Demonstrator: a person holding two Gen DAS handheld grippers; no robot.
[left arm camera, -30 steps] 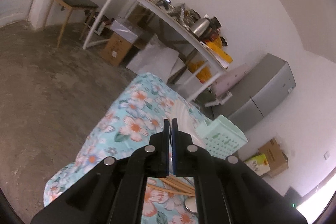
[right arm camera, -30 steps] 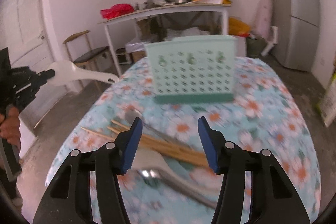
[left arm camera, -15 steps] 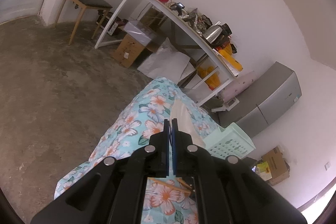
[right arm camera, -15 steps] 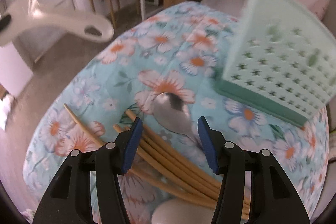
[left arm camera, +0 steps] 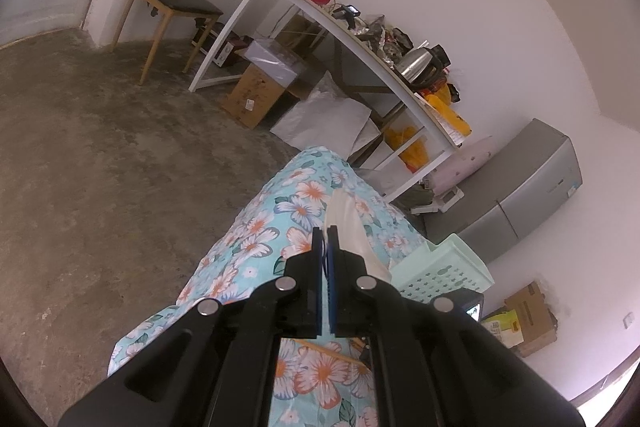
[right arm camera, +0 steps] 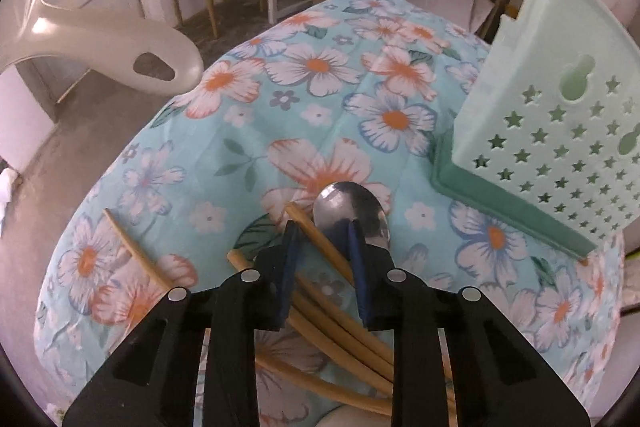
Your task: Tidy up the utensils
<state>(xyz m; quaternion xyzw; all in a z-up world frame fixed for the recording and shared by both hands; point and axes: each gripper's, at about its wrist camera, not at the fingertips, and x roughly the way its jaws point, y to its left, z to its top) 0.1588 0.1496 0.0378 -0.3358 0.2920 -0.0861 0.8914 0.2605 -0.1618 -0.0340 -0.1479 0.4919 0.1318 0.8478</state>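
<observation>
No legible writing; left gripper (left arm camera: pixel 326 247) pinches white ladle (right arm camera: pixel 100 47), apparently.

No text can be read in either view. Cardboard box (left arm camera: pixel 256 95) under the shelf has a small white sticker, print too small to make out. Fridge (left arm camera: pixel 532 183) has a tiny dark mark near its top edge, maybe a logo, unreadable. Second box (left arm camera: pixel 534 323) and the green packet (left arm camera: pixel 502 327) beside it show printing, but it's blurred. Small lit screen (left arm camera: pixel 474 311) shows no legible characters.
</observation>
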